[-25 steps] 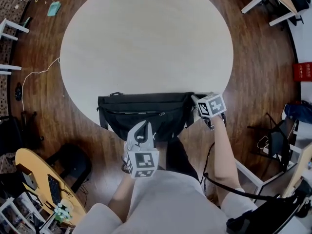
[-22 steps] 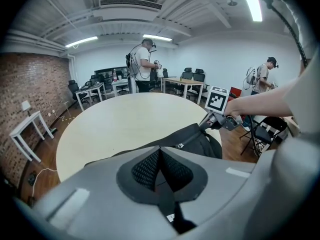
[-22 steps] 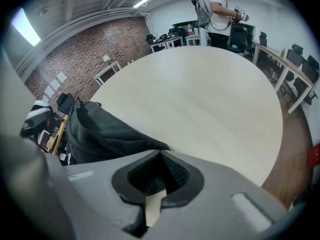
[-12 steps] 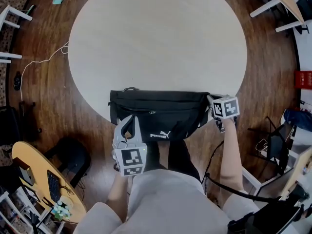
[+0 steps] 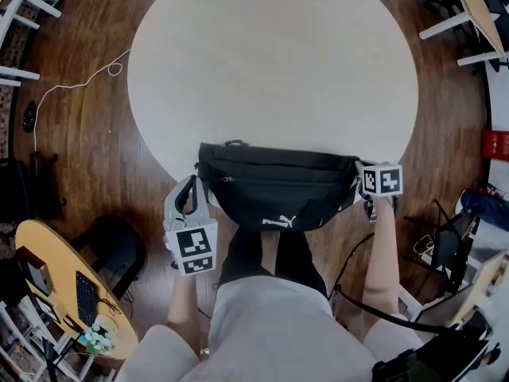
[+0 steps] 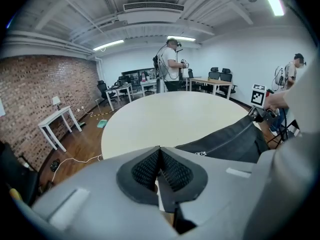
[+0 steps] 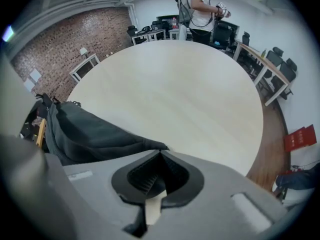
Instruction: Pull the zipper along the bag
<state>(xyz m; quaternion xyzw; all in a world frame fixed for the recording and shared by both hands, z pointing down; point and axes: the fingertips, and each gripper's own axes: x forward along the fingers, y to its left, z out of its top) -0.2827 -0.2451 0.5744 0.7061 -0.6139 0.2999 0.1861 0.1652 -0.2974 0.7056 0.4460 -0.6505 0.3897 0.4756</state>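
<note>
Left tool (image 6: pixel 160 152) closed tight, I see nothing in it; sits lower left of frame beside black bag (image 5: pixel 278 191). Right tool (image 7: pixel 160 153) pinches bag's right corner. Bag lies at lower edge of bench (image 5: pixel 270 70).

Black bag (image 5: pixel 278 189), matt woven cloth; table (image 5: pixel 270 62), pale wood, smooth and matt; floor (image 5: pixel 79 150), dark wood planks, slight sheen.
</note>
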